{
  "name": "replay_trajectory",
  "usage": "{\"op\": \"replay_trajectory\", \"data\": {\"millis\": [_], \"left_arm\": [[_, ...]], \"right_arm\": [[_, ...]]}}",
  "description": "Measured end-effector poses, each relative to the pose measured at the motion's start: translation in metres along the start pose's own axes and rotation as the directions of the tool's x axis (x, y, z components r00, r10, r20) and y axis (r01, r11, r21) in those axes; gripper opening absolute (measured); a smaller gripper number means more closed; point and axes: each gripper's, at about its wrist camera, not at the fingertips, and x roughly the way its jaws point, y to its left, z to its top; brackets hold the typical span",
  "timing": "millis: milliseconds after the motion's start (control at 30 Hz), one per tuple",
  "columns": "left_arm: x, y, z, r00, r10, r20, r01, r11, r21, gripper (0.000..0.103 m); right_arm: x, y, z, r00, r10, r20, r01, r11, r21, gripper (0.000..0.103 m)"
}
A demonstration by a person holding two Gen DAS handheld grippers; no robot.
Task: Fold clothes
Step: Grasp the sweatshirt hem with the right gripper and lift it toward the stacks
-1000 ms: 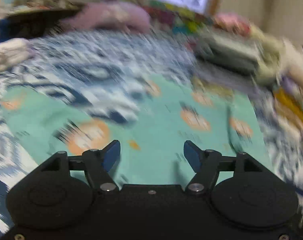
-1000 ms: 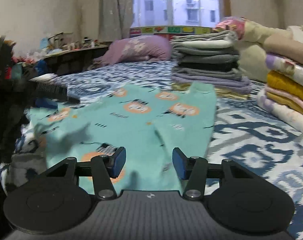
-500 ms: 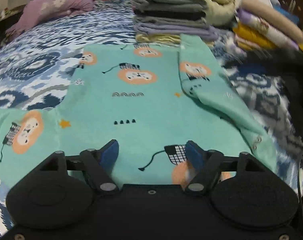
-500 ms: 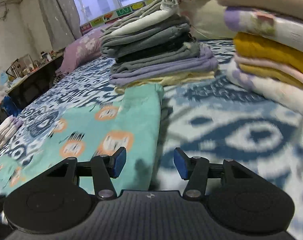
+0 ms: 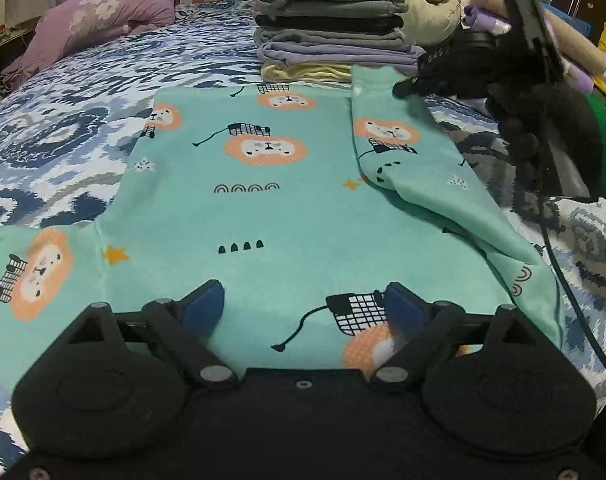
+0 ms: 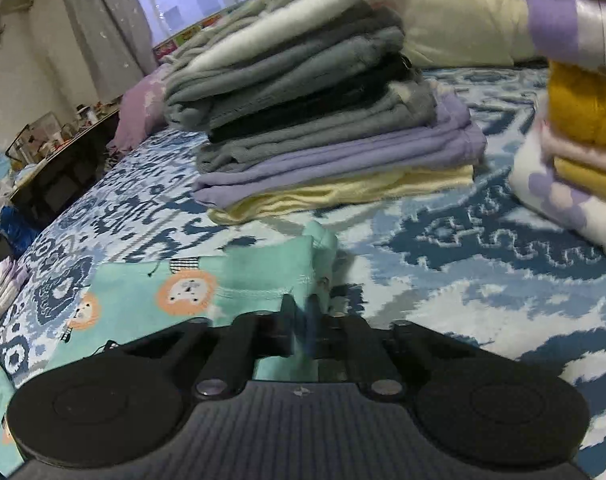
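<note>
A teal garment (image 5: 263,216) with orange lion prints lies flat on the bed, its right sleeve folded in over the body. My left gripper (image 5: 303,300) hovers over the near hem. Its jaws are opening, the cloth lies under them, and the blue pads (image 5: 207,300) press on nothing. My right gripper (image 6: 303,320) is at the garment's far right corner (image 6: 315,256), jaws together on the cloth's edge. In the left wrist view the right gripper (image 5: 407,86) shows as a black tool, its tip on that same corner.
A tall stack of folded grey, black, lilac and yellow clothes (image 6: 315,100) stands just past the garment. A second pile (image 6: 575,120) sits to the right. A purple pillow (image 5: 103,20) lies far left. The blue-and-white bedspread (image 6: 483,280) surrounds everything. A black cable (image 5: 563,280) hangs at right.
My right gripper travelled from the garment's near part to its far right corner and shut there. The left gripper steadied over the near hem and its jaws widened.
</note>
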Motion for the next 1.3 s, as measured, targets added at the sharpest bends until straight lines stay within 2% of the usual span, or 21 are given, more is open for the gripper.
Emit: {"op": "replay_trajectory", "data": {"millis": [67, 200, 467, 700, 833, 1000, 1133, 1233, 1300], "left_arm": [[0.000, -0.001, 0.000, 1.000, 0.004, 0.001, -0.004, 1.000, 0.001, 0.088], [-0.001, -0.002, -0.001, 1.000, 0.013, 0.001, -0.013, 1.000, 0.004, 0.088], [-0.002, -0.004, -0.003, 0.999, 0.032, 0.003, -0.032, 0.999, 0.012, 0.088], [-0.002, -0.004, -0.004, 0.999, 0.039, 0.005, -0.039, 0.999, 0.017, 0.088], [-0.002, -0.005, -0.004, 0.999, 0.041, 0.006, -0.041, 0.999, 0.017, 0.088], [-0.003, -0.004, -0.005, 0.999, 0.043, 0.007, -0.043, 0.999, 0.020, 0.088], [-0.004, -0.004, -0.006, 0.999, 0.044, 0.010, -0.044, 0.999, 0.018, 0.088], [-0.006, -0.004, -0.007, 0.999, 0.047, 0.014, -0.047, 0.999, 0.013, 0.088], [-0.011, -0.005, -0.006, 0.999, 0.045, 0.023, -0.046, 0.999, 0.007, 0.088]], "right_arm": [[-0.014, 0.007, 0.001, 0.999, -0.021, 0.040, 0.022, 0.999, -0.029, 0.006], [-0.053, 0.004, 0.005, 0.993, -0.046, 0.109, 0.048, 0.999, -0.009, 0.006], [-0.125, -0.046, -0.003, 0.975, -0.136, 0.176, 0.117, 0.986, 0.115, 0.006], [-0.176, -0.106, -0.028, 0.955, -0.236, 0.178, 0.178, 0.940, 0.291, 0.006], [-0.195, -0.131, -0.051, 0.947, -0.288, 0.141, 0.220, 0.904, 0.366, 0.006], [-0.218, -0.149, -0.083, 0.941, -0.307, 0.141, 0.217, 0.868, 0.447, 0.006], [-0.236, -0.153, -0.100, 0.938, -0.283, 0.202, 0.158, 0.864, 0.479, 0.006], [-0.231, -0.156, -0.101, 0.940, -0.290, 0.178, 0.183, 0.873, 0.453, 0.006], [-0.214, -0.162, -0.103, 0.939, -0.338, 0.061, 0.283, 0.861, 0.423, 0.012]]}}
